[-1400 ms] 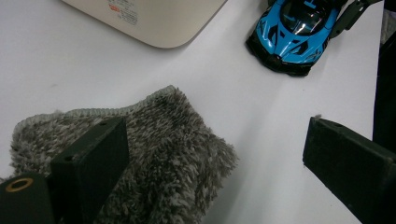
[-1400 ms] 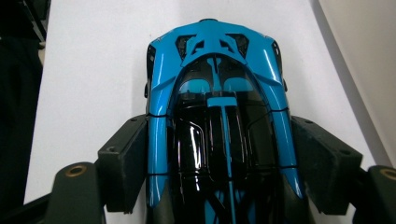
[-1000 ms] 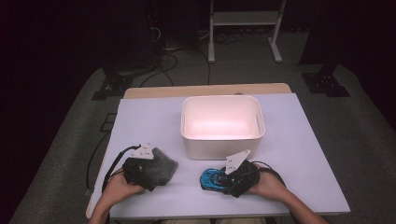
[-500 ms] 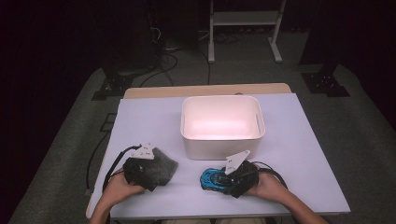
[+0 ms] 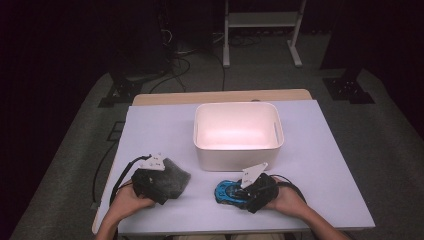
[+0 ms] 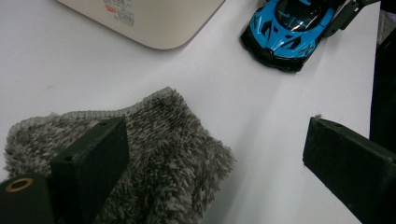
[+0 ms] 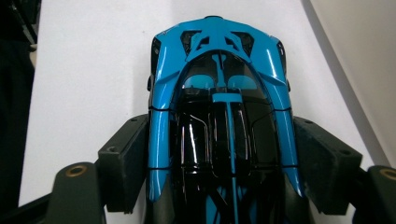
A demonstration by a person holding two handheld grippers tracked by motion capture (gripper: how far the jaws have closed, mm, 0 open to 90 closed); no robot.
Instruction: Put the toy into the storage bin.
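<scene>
At the near left of the white table (image 5: 165, 130), the left gripper (image 5: 150, 181) stands with jaws wide apart over a grey shaggy cloth (image 6: 154, 154); one jaw rests above the cloth, the other over bare table to its right. Open surface lies between cloth and car. Just far of both sits the white bin (image 5: 239, 134). At near right, the right gripper (image 7: 219, 163) clamps the blue toy car (image 7: 219, 98) by its sides, close to the table's near edge.

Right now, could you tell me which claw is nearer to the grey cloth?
Left. The left claw hangs open over the grey cloth, while the right claw is shut on the blue toy car farther off.
</scene>
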